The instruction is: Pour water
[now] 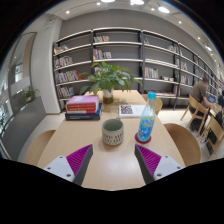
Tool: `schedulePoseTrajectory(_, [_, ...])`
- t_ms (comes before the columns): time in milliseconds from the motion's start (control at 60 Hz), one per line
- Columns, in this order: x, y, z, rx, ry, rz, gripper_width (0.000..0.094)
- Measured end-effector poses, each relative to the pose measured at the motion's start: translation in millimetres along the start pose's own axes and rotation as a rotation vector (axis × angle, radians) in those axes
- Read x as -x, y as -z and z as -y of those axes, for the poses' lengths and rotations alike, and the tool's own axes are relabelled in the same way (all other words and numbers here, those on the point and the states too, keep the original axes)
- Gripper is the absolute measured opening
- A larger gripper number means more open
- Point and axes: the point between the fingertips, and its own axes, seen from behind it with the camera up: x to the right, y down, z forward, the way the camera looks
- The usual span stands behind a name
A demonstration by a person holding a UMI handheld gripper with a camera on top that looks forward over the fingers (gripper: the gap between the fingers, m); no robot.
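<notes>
A clear water bottle (147, 118) with a blue label and blue cap stands upright on the light wooden table (90, 165), on a small red coaster, ahead and to the right of my fingers. A patterned mug (113, 132) stands left of it, just ahead of the gap between my fingers. My gripper (112, 163) is open above the table's near part, and nothing sits between its purple pads (79, 160). Both objects are a short way beyond the fingertips.
A stack of books (83, 107) lies at the table's far left, a potted plant (107, 77) at its far middle and an open magazine (131, 110) behind the bottle. Chairs (190, 140) flank the table. Bookshelves (120, 55) line the back wall; a person (203, 95) sits far right.
</notes>
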Motion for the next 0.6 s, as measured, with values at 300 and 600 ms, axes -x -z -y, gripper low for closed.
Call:
schedulePoseTrajectory(300, [29.4, 56.3, 79.3, -0.093, 0.013, -0.027, 0.0861])
schedulePoseTrajectory(600, [30.8, 78.7, 99.7, -0.098, 0.015, -0.053, 0.0857])
